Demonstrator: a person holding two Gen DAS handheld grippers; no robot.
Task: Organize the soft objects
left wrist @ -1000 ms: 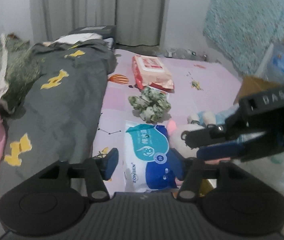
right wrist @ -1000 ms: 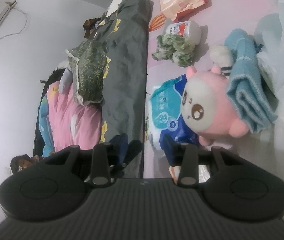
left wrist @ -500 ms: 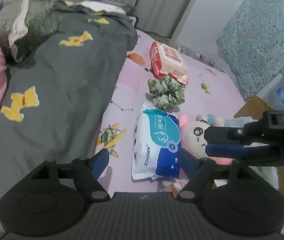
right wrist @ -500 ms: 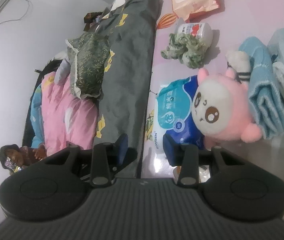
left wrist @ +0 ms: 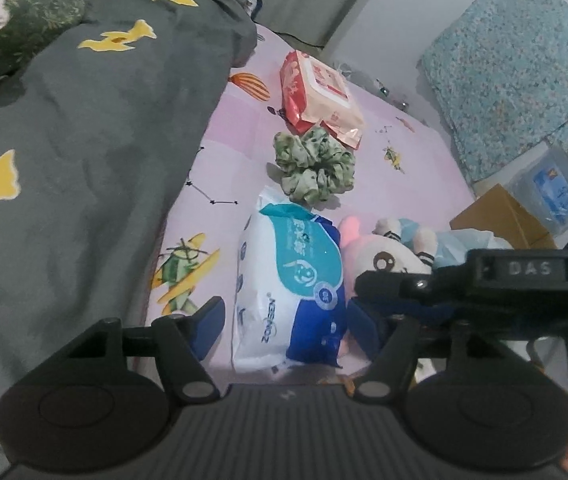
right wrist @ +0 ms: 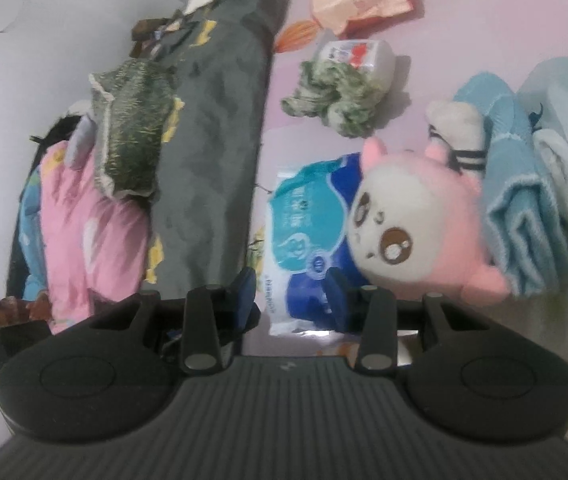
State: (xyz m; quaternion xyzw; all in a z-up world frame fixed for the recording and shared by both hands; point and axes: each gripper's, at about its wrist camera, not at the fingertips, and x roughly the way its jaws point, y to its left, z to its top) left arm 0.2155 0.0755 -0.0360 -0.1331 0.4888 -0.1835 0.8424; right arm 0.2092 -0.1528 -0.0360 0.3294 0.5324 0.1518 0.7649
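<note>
A blue-and-white wipes pack (left wrist: 292, 280) lies on the pink bedsheet (left wrist: 240, 148), between the fingers of my open left gripper (left wrist: 286, 320). It also shows in the right wrist view (right wrist: 308, 240), in front of my open right gripper (right wrist: 292, 296). A pink-and-white plush toy (right wrist: 408, 232) lies against the pack, also in the left wrist view (left wrist: 380, 252). A green scrunchie (left wrist: 314, 164) and a red wipes pack (left wrist: 320, 96) lie farther off. A folded blue towel (right wrist: 520, 208) sits beside the plush. The right gripper's body (left wrist: 484, 280) crosses the left wrist view.
A grey blanket with yellow shapes (left wrist: 76, 140) covers the bed's left side, with a green pillow (left wrist: 12, 20) and pink bedding (right wrist: 84, 216) beyond. A small white jar (right wrist: 352, 56) stands by the scrunchie. A cardboard box (left wrist: 500, 216) and a teal cloth (left wrist: 516, 68) are at right.
The left gripper has swung right and closer, so the blue wipes pack now sits between its fingers. The right gripper has edged closer to the pack and plush. Both stay open.
</note>
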